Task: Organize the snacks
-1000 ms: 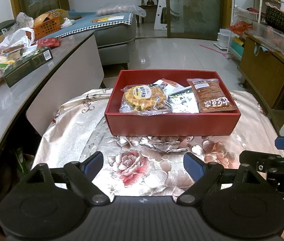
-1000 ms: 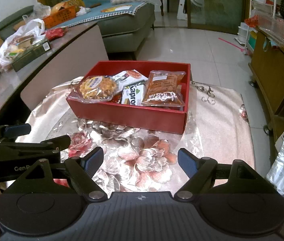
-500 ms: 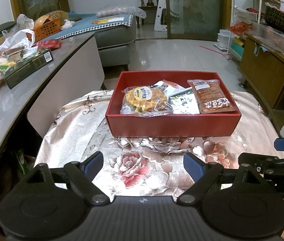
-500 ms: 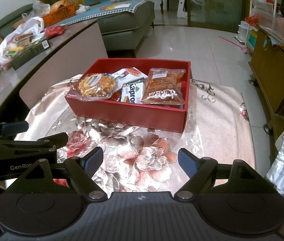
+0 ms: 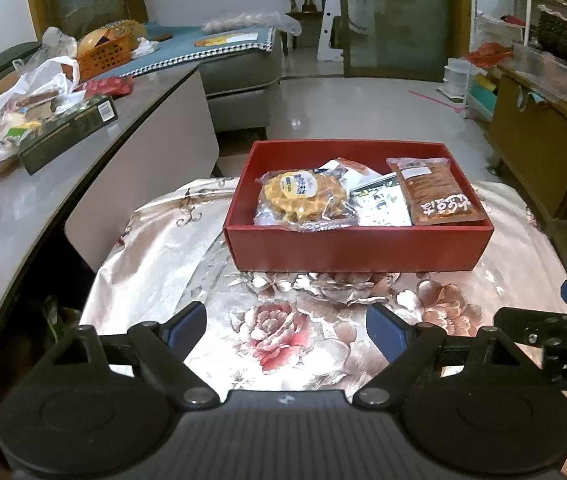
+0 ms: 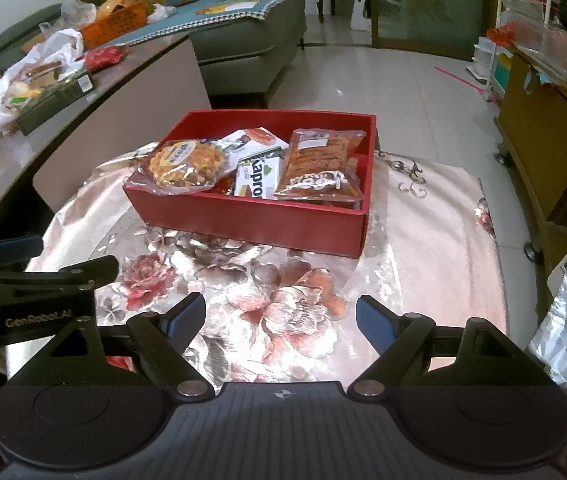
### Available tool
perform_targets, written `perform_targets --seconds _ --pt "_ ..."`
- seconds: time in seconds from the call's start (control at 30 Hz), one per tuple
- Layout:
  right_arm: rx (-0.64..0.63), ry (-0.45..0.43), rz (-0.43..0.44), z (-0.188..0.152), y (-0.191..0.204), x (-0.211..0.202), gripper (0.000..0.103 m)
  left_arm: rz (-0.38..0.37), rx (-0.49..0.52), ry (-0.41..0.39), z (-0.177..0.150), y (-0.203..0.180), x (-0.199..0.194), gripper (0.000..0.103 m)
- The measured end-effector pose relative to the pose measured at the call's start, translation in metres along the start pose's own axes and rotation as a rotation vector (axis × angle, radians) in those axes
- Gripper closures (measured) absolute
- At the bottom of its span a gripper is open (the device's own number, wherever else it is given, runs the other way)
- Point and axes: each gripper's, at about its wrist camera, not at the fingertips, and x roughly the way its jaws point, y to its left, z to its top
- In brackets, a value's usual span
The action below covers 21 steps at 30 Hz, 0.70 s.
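Off to the side, a curved grey counter [image 5: 63,168] carries a white plastic bag [image 5: 15,120] stuffed with packets, a dark green carton [image 5: 69,132] lying just beside it, and further back an orange basket [image 5: 101,54]. Behind that sits a grey sofa [image 5: 239,80] under a blue cover. Opposite, a wooden cabinet [image 5: 535,160] stands on the glossy tiled floor [image 5: 343,116].
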Motion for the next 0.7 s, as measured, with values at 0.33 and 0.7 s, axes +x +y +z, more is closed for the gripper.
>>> perform_targets --seconds 0.33,0.7 --pt "0.009 -0.003 0.002 -0.0038 -0.0072 -0.0061 0.015 -0.024 0.004 0.024 -0.0050 -0.0035 -0.0012 0.020" --pt "-0.002 -0.003 0.008 -0.0019 -0.0031 -0.0034 0.014 -0.018 -0.013 -0.038 -0.0013 0.0004 -0.0092 0.010"
